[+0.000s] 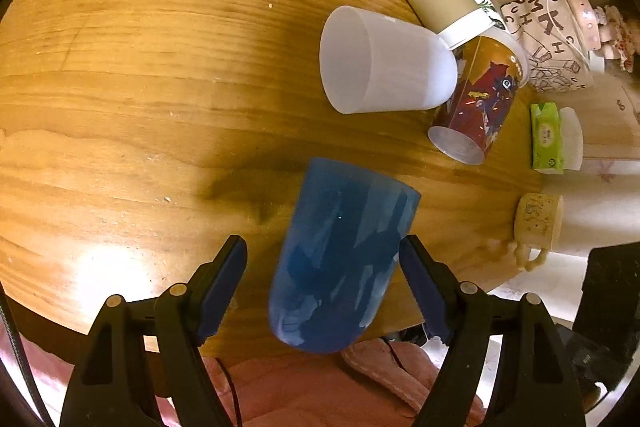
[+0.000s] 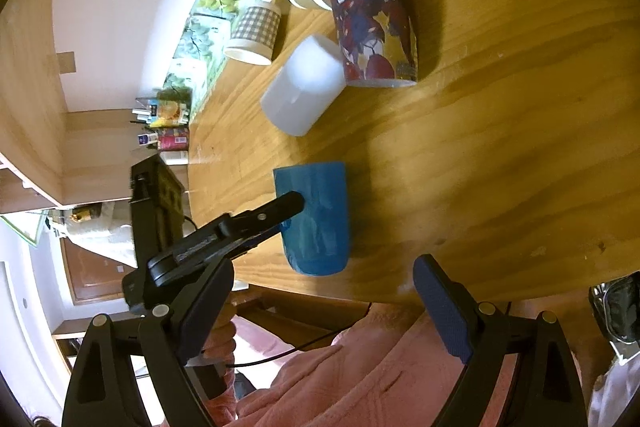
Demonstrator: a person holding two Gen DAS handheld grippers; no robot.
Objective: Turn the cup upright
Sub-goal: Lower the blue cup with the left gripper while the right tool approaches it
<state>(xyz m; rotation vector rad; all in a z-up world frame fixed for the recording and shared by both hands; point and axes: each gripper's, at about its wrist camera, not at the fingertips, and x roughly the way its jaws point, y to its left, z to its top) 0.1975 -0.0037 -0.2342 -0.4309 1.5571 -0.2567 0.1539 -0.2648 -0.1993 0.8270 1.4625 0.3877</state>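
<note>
Left wrist view: blue cup [image 1: 340,259] upside down near desk [image 1: 140,87] edge, between spread left fingers [image 1: 222,291], ungripped. Right gripper [image 2: 324,303] fingers spread wide, clear of cup.

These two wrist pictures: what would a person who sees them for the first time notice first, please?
The blue cup stands out first: it is near the table's front edge, between the open fingers of the left gripper, bottom up. Behind it a frosted white cup lies on its side, against a red printed cup and other paper cups. The right gripper is open and holds nothing.
</note>
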